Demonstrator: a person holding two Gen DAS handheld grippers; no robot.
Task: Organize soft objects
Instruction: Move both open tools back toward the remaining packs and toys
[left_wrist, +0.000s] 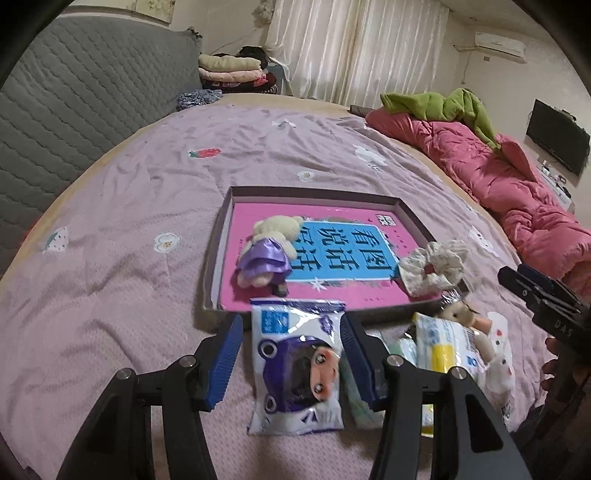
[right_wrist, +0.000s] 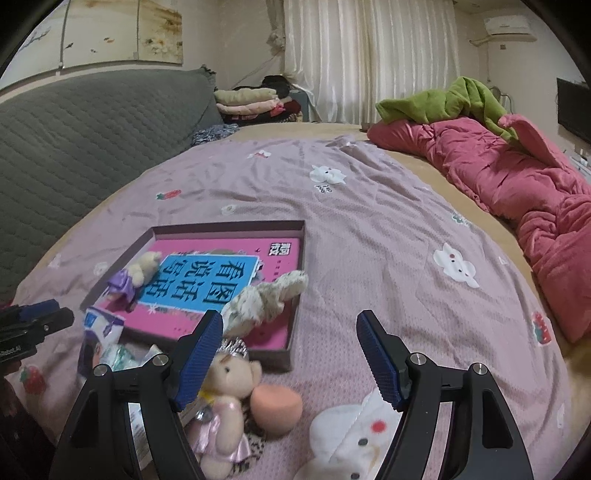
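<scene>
A shallow box (left_wrist: 221, 236) with a pink and blue book inside lies on the bed. A plush bear in a purple dress (left_wrist: 267, 254) lies in it, and a floral scrunchie (left_wrist: 432, 267) rests on its right edge. My left gripper (left_wrist: 291, 363) is open, its jaws either side of a tissue pack with a cartoon face (left_wrist: 295, 369) lying on the bed. My right gripper (right_wrist: 291, 358) is open and empty above the sheet. A bear in a pink dress with a tiara (right_wrist: 225, 402) and a peach sponge (right_wrist: 275, 408) lie by its left finger.
More tissue packs (left_wrist: 443, 343) lie right of the left gripper. A pink quilt (right_wrist: 517, 184) with a green blanket (right_wrist: 443, 99) runs along the right side. A grey padded headboard (left_wrist: 74, 110) stands at left; folded clothes (left_wrist: 232, 68) are stacked at the back.
</scene>
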